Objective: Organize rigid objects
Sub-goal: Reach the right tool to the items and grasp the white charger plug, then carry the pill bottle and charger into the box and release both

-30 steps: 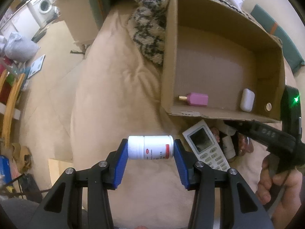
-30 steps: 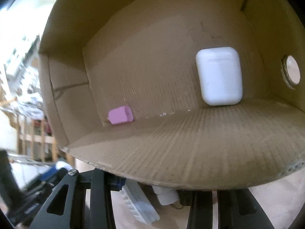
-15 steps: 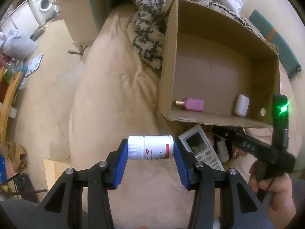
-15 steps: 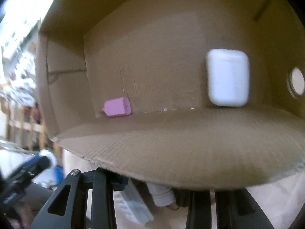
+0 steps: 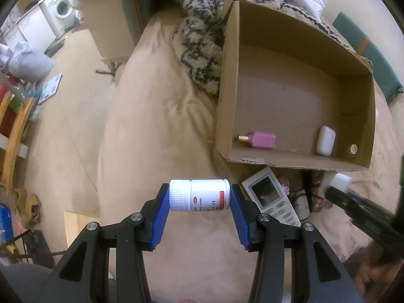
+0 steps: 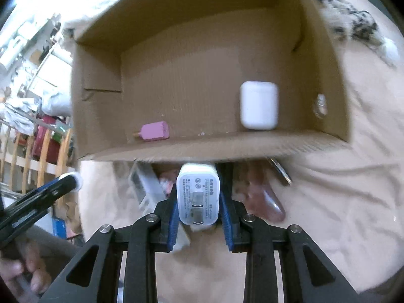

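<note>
Here the left gripper [image 5: 199,198] clamps a white pill bottle [image 5: 199,195] sideways between its fingers, waiting short of the cardboard box [image 5: 298,162]. The right gripper [image 6: 198,199], whose fingers have just been closing, pinches a white charger [image 6: 197,194], seemingly bound for that box.

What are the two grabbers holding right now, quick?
Left gripper: closed on a white pill bottle, held sideways.
Right gripper: its jaws have just been closing, now clamped on a white charger plug.

Boxes: I count one open brown cardboard box [image 5: 293,75], upper right.
Inside it: one pink bottle [image 5: 260,140], one white earbud case [image 5: 325,144].
Held: one white pill bottle [image 5: 199,198], one white charger block [image 6: 197,194].
Remotes: one white remote control [image 5: 271,199].
</note>
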The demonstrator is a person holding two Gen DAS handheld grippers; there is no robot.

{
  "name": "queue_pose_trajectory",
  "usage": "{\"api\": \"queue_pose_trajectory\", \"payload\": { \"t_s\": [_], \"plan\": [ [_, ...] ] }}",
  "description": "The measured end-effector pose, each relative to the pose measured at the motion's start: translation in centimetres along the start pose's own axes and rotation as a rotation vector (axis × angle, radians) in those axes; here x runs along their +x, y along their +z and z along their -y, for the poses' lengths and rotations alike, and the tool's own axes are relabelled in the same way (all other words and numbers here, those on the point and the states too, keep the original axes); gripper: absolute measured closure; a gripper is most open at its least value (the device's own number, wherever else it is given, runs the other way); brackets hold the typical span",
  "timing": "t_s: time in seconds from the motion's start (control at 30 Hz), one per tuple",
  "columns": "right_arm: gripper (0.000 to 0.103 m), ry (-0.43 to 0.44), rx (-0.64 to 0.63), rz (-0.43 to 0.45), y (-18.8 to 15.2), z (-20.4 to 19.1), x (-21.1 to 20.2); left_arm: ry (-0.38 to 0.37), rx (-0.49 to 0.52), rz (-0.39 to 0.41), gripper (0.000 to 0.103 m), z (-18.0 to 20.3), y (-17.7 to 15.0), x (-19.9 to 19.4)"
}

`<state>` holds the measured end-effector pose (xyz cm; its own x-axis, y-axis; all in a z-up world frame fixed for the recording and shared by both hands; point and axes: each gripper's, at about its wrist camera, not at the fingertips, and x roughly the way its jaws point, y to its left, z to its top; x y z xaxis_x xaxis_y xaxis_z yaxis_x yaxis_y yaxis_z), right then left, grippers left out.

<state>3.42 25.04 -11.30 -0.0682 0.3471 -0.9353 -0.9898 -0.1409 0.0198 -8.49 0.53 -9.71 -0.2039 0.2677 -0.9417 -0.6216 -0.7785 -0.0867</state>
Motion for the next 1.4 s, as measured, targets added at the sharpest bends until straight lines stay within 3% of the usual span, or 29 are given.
{"api": "queue_pose_trajectory", "payload": {
  "t_s": [0.07,0.17,0.33,0.43,0.57,0.97,1.23,1.4],
  "plan": [
    [0.072,0.004,0.008,0.021,-0.7,-0.2,-1.3,0.005,0.007,0.006,0.060,0.0,-0.2,-0.2],
    [0.072,0.016,0.002,0.089,-1.5,-5.6,-1.1,0.001,0.013,0.011,0.060,0.1,-0.3,-0.4],
    [0.072,-0.003,-0.069,0.249,-1.7,-6.5,-6.7,-0.003,0.025,0.039,0.060,0.5,-0.4,-1.0],
    [0.072,-0.014,-0.073,0.291,-1.5,-6.9,-7.9,-0.001,0.036,0.070,0.060,0.7,-0.5,-1.7],
    [0.072,-0.017,-0.048,0.302,-1.0,-3.9,-9.5,-0.004,0.047,0.111,0.060,1.1,-0.2,-2.7],
    [0.072,-0.070,0.019,0.361,5.4,-3.8,-9.5,-0.034,0.126,0.195,0.060,5.0,5.3,-5.3],
    [0.072,-0.109,0.115,0.323,9.0,-1.5,-6.8,0.003,0.200,0.190,0.060,8.2,8.3,-1.5],
    [0.072,-0.127,0.170,0.271,9.6,-0.3,-3.9,0.008,0.232,0.174,0.060,9.6,9.3,1.6]
  ]
}}
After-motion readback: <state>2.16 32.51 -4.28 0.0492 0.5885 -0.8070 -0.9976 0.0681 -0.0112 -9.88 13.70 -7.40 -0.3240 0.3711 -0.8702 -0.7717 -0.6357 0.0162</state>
